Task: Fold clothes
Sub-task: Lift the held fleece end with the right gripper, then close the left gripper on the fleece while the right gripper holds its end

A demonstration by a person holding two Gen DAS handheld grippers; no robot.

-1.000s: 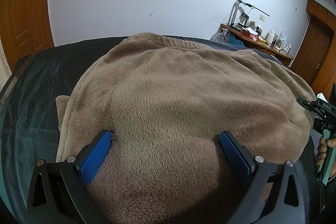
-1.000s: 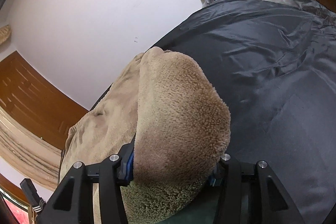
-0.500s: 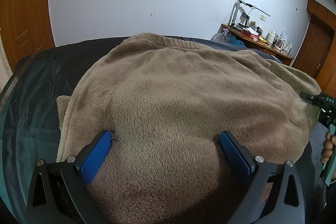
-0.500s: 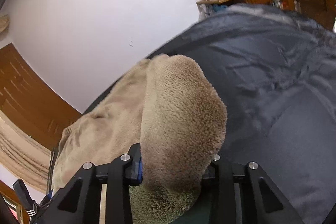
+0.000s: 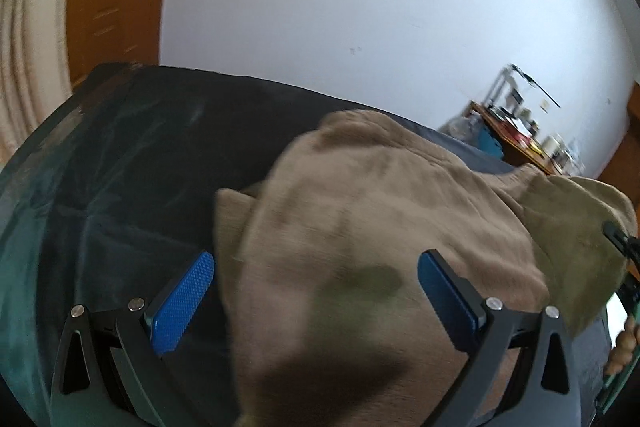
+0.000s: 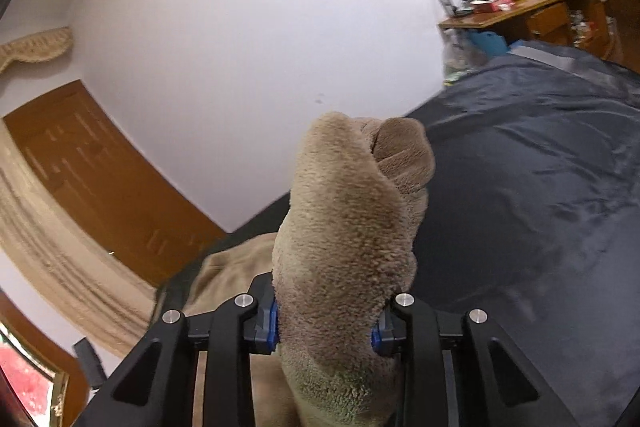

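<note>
We see the tan fleece garment [image 5: 380, 227] spread over a dark bedcover [image 5: 120, 187], one end bunched and lifted. The right gripper [image 6: 324, 327] has just been closing and pinches that bunch — the left gripper [image 5: 316, 291] gapes wide above the fleece, grasping nothing.

A tan fleece garment [image 5: 360, 227] lies rumpled across the dark bedcover [image 5: 120, 187]. One bunched end [image 6: 352, 227] is raised, seemingly a sleeve.
</note>
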